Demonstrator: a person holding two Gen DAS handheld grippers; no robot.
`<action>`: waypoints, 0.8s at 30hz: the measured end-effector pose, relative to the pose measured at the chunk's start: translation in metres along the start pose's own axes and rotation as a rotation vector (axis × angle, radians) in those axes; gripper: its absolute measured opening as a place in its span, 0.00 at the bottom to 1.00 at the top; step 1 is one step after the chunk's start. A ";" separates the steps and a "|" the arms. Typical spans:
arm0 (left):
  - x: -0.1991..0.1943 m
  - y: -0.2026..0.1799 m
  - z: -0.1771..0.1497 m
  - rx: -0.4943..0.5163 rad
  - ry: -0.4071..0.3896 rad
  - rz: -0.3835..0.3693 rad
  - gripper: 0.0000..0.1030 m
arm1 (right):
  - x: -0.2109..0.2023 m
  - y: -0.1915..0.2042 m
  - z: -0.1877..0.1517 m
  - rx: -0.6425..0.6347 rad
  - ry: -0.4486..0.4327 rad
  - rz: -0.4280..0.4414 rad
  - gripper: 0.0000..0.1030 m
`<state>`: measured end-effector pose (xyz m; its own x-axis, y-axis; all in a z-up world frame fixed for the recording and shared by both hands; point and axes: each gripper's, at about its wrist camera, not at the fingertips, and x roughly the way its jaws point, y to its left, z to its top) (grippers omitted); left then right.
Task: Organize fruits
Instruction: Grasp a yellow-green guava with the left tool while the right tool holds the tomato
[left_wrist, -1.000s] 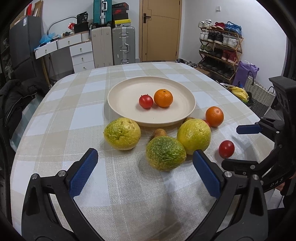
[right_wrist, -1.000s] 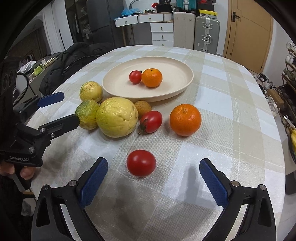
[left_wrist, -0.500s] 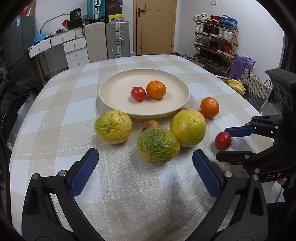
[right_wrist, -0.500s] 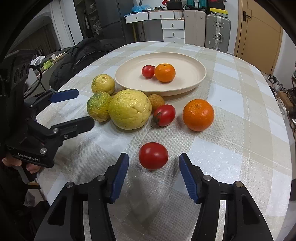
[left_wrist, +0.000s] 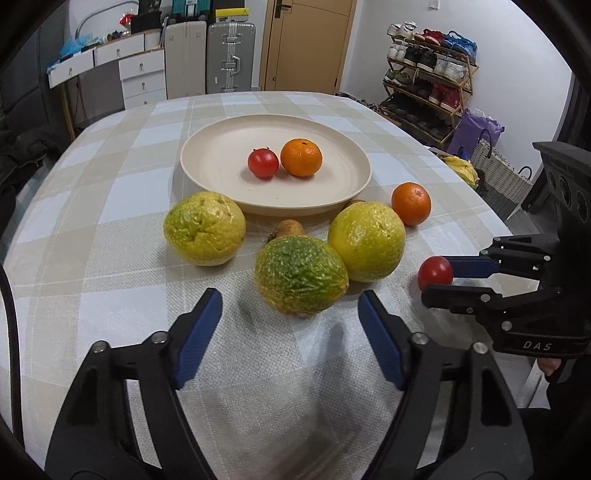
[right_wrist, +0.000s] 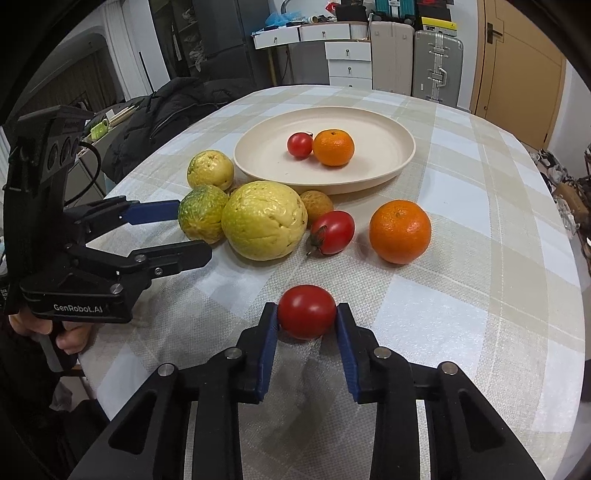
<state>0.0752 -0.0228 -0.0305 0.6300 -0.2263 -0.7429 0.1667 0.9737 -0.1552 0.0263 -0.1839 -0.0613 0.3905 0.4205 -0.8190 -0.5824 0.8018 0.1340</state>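
My right gripper (right_wrist: 306, 318) is shut on a red tomato (right_wrist: 306, 311) that rests on the checked tablecloth; it also shows in the left wrist view (left_wrist: 435, 272). My left gripper (left_wrist: 290, 304) is open just short of a green-yellow citrus (left_wrist: 300, 280). A cream plate (left_wrist: 343, 184) holds a small tomato (left_wrist: 263, 163) and an orange (left_wrist: 301, 157). Two yellow citrus (left_wrist: 205, 232) (left_wrist: 366, 240), another orange (left_wrist: 410, 203), a second loose tomato (right_wrist: 331, 232) and a small brown fruit (right_wrist: 317, 203) lie in front of the plate.
The round table's edge (right_wrist: 576, 295) curves close on the right. A dark jacket (right_wrist: 177, 107) lies beside the table at left. Drawers and suitcases (left_wrist: 229, 55) stand at the back wall, a shoe rack (left_wrist: 428, 81) at the right.
My right gripper moved forward and closed its jaws onto the red tomato. My left gripper advanced toward the green-yellow citrus and its jaws narrowed somewhat.
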 end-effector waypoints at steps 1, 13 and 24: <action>0.001 0.001 0.000 -0.012 0.000 -0.012 0.69 | 0.000 0.000 0.000 -0.001 -0.001 -0.001 0.31; 0.007 0.002 0.005 -0.055 -0.003 -0.029 0.44 | 0.001 0.001 -0.001 -0.006 -0.005 -0.008 0.31; -0.003 0.001 0.004 -0.035 -0.046 -0.025 0.43 | 0.000 0.004 -0.001 -0.026 -0.013 -0.019 0.31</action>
<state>0.0763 -0.0216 -0.0254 0.6602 -0.2512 -0.7078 0.1570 0.9678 -0.1969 0.0232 -0.1808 -0.0615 0.4106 0.4108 -0.8141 -0.5932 0.7983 0.1036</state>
